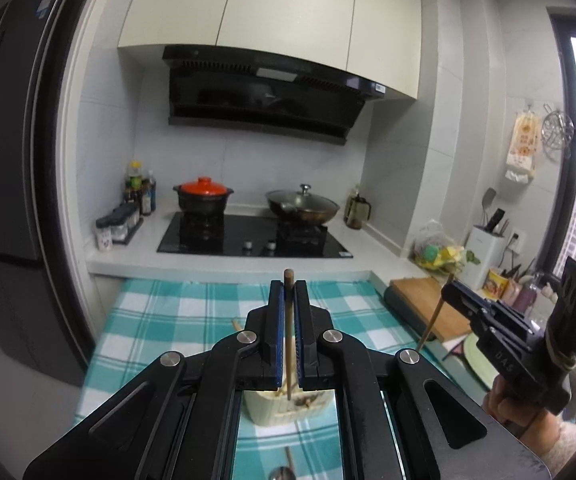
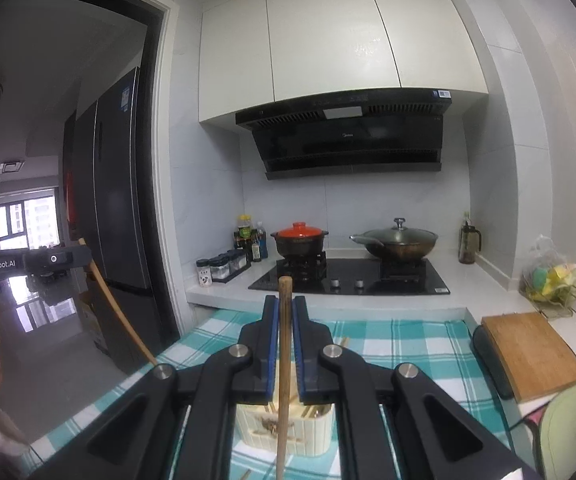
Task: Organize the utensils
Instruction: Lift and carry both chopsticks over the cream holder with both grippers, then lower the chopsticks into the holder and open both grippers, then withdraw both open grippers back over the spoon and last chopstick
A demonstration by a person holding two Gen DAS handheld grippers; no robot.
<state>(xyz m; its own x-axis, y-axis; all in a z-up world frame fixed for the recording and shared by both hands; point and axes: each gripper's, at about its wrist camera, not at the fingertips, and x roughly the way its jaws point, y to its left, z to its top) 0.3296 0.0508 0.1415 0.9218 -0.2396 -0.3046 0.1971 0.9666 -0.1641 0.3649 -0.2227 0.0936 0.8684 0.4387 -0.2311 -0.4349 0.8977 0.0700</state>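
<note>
We grip one chopstick (image 1: 289, 332) in the left gripper (image 1: 288, 286), another chopstick (image 2: 283, 360) in the right gripper (image 2: 284, 300), above the holder (image 2: 283, 428), clear of counter edges.

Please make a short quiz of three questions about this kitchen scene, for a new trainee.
1. True or false: the left gripper is shut on a chopstick.
2. Which pot on the stove has an orange lid? A) the clay pot B) the wok C) neither
3. Fill in: the cream utensil holder stands on a ______ cloth.

Key
1. True; the right gripper is shut on a second chopstick too.
2. A; the wok has a glass lid.
3. Teal-and-white checked.
</note>
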